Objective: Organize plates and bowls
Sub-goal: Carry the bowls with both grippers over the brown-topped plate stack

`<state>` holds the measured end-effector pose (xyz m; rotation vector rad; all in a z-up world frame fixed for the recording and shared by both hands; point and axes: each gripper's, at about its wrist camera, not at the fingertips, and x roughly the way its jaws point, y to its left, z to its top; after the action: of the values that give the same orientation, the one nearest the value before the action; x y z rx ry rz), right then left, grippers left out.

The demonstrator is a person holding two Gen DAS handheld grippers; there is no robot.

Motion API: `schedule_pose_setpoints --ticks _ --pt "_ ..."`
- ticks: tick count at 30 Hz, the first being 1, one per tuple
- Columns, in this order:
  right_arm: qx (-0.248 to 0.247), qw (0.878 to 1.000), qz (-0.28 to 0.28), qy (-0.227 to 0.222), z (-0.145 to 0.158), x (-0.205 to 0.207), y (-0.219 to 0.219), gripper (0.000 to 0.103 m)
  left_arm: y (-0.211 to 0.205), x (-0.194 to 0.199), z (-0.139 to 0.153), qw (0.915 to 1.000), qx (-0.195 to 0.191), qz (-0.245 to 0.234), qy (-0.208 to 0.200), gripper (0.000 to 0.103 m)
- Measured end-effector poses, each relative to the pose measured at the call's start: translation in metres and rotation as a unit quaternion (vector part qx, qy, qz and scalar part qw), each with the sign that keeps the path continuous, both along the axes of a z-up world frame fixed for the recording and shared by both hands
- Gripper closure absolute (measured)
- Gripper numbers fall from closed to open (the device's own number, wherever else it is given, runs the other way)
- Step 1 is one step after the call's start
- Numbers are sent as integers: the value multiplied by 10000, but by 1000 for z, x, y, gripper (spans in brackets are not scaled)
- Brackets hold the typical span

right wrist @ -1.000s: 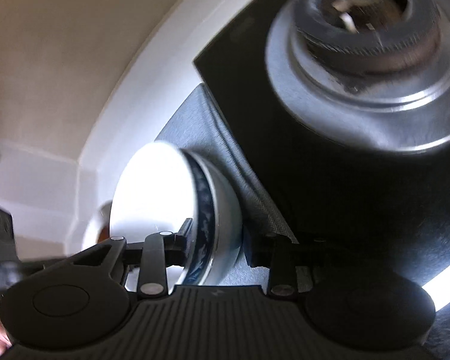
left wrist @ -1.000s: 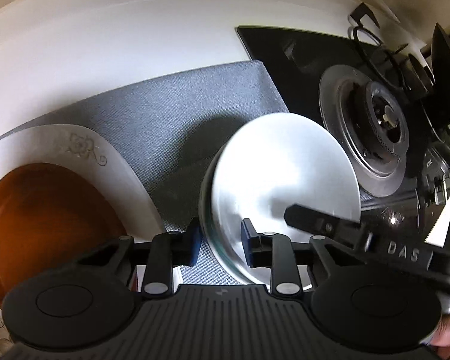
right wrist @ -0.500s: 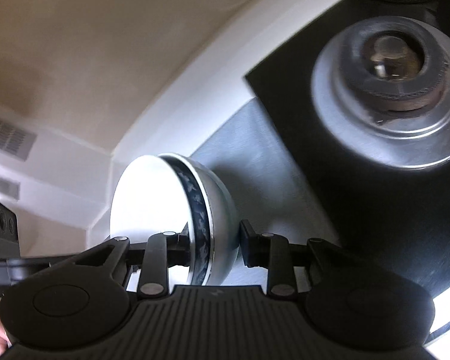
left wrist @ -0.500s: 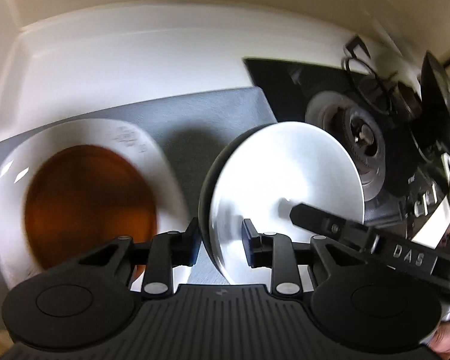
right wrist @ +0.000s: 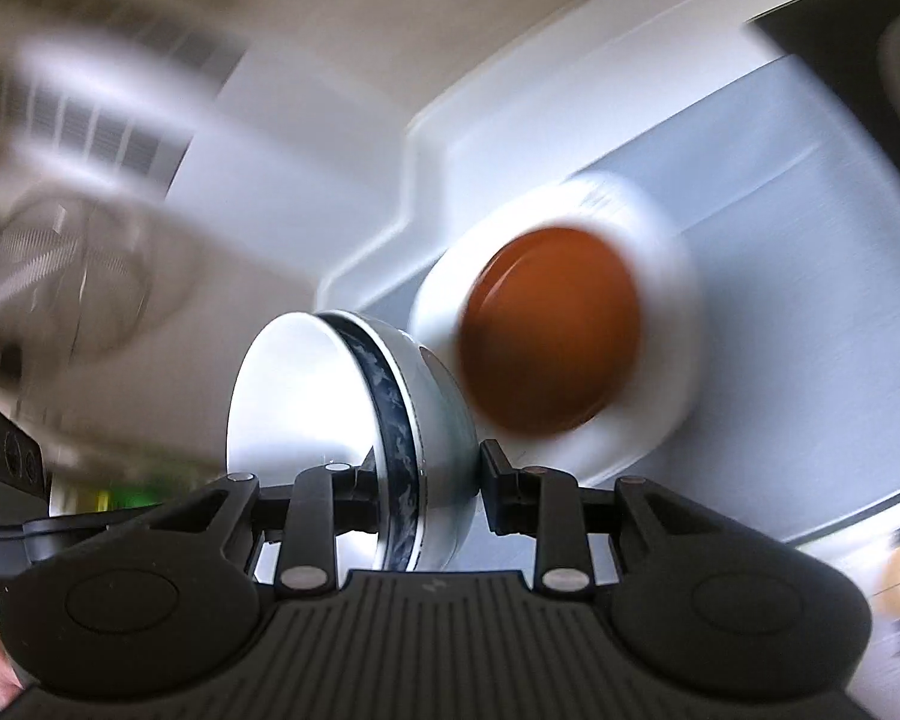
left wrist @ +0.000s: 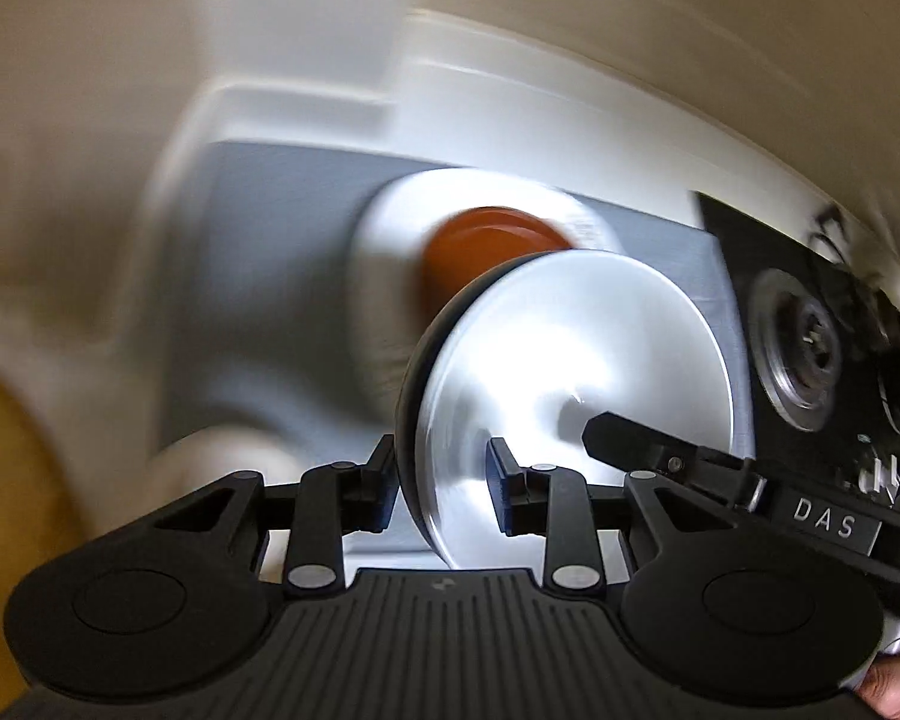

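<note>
Grey fabric mat (left wrist: 282, 228) on white counter, motion-blurred. Left gripper (left wrist: 444, 480) and right gripper (right wrist: 429, 495) both clamp one white blue-banded ceramic bowl (left wrist: 570, 360) by its rim, lifted on edge. White plate (right wrist: 660, 372) with brown centre lies on mat at 1 o'clock from bowl in right view. Black gas hob (left wrist: 810, 360) at 3 o'clock in left view.

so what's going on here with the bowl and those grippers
A person is tidying dishes, with one hand-held gripper in each hand. The left hand-held gripper and the right hand-held gripper both clamp the rim of the same white bowl, which has a dark patterned band outside, and carry it tipped on edge above the grey mat. On the mat sits a white plate with an orange-brown dish on it. A stove burner lies off to the side.
</note>
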<state>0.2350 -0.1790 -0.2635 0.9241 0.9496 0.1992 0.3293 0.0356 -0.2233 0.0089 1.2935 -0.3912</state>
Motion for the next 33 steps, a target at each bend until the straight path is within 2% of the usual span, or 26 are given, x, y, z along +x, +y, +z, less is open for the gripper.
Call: schedule_pose_setpoints --ticks 5,12,20,24,28,31,33 --pt "22 9977 672 76 1 19 56 70 65 -6 -1 9981 75 579 215 71" --pt "-336 9890 1400 330 -9 33 108 70 117 -9 -30 9925 94 1068 589 70" --pt "-1139 9712 2064 337 -19 44 139 73 131 -10 -62 9882 -48 1196 955 71" --pt "-1456 9616 2288 426 -29 42 149 71 140 -8 -78 9868 -127 1208 1073 73" --pt "-1529 9600 2326 308 -25 41 147 67 142 -10 -78 9900 -151 1132 827 74" --pt "-1462 9644 2175 342 -19 43 141 58 142 -9 -79 9906 -138 1117 782 74" --pt "-1449 9673 2058 301 -13 44 135 58 146 -10 -80 9914 -123 1066 742 74"
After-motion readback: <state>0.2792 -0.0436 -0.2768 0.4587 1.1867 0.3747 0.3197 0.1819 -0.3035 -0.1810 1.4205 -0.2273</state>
